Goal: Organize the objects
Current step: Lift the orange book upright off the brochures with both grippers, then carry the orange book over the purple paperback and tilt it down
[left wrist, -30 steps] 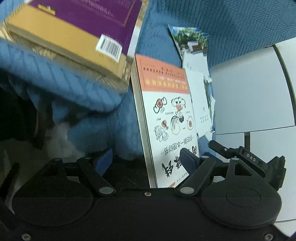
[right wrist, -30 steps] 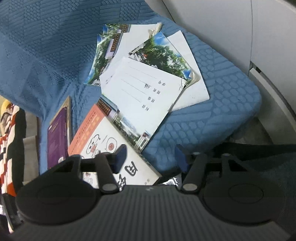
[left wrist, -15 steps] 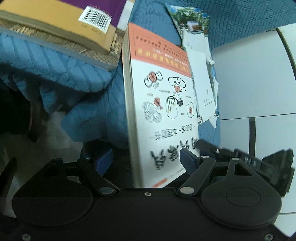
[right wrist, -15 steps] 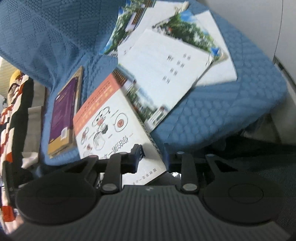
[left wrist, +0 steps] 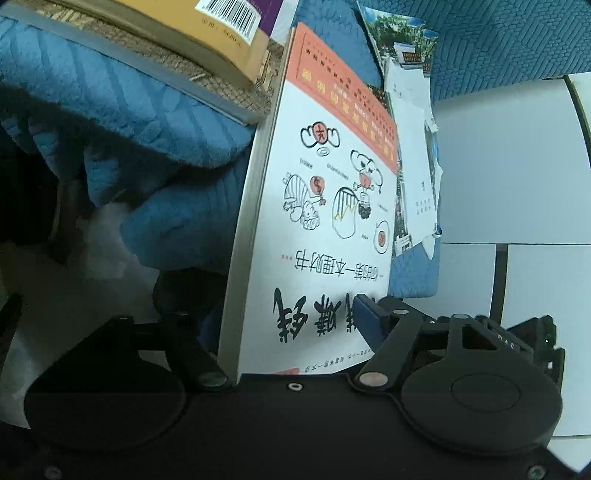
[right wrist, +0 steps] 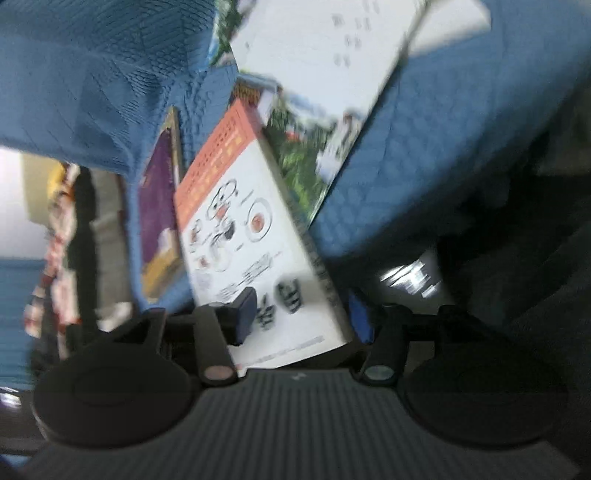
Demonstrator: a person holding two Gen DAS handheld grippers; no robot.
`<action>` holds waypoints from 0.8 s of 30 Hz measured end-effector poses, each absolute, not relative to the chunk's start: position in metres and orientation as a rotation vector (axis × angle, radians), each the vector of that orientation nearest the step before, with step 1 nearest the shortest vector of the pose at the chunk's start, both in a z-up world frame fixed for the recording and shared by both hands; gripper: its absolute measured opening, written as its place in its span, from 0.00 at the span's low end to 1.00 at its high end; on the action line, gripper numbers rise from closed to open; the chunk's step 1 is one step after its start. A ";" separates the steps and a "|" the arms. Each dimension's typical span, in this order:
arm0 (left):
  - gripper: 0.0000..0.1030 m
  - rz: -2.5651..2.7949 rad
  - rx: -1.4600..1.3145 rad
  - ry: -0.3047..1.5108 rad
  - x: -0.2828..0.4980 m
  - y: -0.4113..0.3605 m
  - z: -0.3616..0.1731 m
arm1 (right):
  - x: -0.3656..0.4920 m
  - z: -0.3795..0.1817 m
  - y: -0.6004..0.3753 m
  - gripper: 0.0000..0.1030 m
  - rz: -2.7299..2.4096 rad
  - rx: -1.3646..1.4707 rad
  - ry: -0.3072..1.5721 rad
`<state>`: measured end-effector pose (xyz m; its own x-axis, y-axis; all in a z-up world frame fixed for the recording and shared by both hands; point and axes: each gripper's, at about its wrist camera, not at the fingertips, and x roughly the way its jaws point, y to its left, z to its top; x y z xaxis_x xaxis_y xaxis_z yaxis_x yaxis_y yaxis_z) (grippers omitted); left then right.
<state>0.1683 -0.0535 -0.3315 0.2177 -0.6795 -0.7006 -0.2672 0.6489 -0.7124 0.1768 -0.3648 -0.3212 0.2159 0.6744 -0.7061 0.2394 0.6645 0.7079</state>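
A white book with an orange band and cartoon drawings (left wrist: 325, 206) lies on a blue quilted cover (left wrist: 129, 122), its near end sticking out over the edge. My left gripper (left wrist: 288, 317) straddles that near end. One blue pad is over the front cover, the other is tucked under the page edge, and the jaws are closing without visibly pressing. In the blurred right wrist view the same book (right wrist: 240, 236) has its near corner between the jaws of my right gripper (right wrist: 301, 310), which are opening, pads apart from it.
A purple and yellow book (left wrist: 207, 33) rests on a woven-edged one at the upper left. Loose photos and white sheets (left wrist: 413, 147) overlap behind the cartoon book. White panels (left wrist: 509, 158) stand to the right. The other gripper's black body (left wrist: 517, 339) is close beside my left one.
Both grippers sank closer and the cartoon book's end came in between their jaws. The right jaws pinched narrower on the corner, then spread again. The left jaws narrowed a little.
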 end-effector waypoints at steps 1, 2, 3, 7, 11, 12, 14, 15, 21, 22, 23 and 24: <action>0.65 -0.339 -0.878 1.371 0.168 -0.054 -0.333 | 0.176 -0.325 -0.364 0.57 0.350 0.869 1.369; 0.65 -0.342 -0.882 1.374 0.168 -0.054 -0.335 | 0.176 -0.327 -0.362 0.57 0.349 0.873 1.372; 0.64 -0.348 -0.889 1.375 0.168 -0.055 -0.336 | 0.177 -0.328 -0.359 0.57 0.352 0.868 1.375; 0.61 -0.355 -0.915 1.375 0.167 -0.053 -0.339 | 0.177 -0.330 -0.356 0.57 0.355 0.880 1.376; 0.60 -0.349 -0.920 1.372 0.167 -0.052 -0.340 | 0.180 -0.342 -0.352 0.57 0.348 0.957 1.406; 0.59 -0.347 -0.924 1.371 0.167 -0.051 -0.339 | 0.179 -0.343 -0.352 0.57 0.347 0.964 1.406; 0.54 -0.338 -0.933 1.362 0.166 -0.050 -0.336 | 0.178 -0.341 -0.351 0.57 0.348 0.963 1.400; 0.53 -0.337 -0.936 1.358 0.165 -0.049 -0.334 | 0.178 -0.337 -0.350 0.57 0.351 0.955 1.394; 0.46 -0.354 -0.947 1.287 0.158 -0.039 -0.307 | 0.174 -0.308 -0.345 0.53 0.411 0.916 1.323; 0.44 -0.362 -0.955 1.272 0.157 -0.036 -0.302 | 0.173 -0.302 -0.347 0.52 0.424 0.923 1.309; 0.43 -0.367 -0.964 1.259 0.157 -0.034 -0.297 | 0.171 -0.296 -0.348 0.49 0.442 0.926 1.290; 0.42 -0.375 -0.971 1.249 0.158 -0.032 -0.292 | 0.171 -0.290 -0.348 0.45 0.455 0.927 1.271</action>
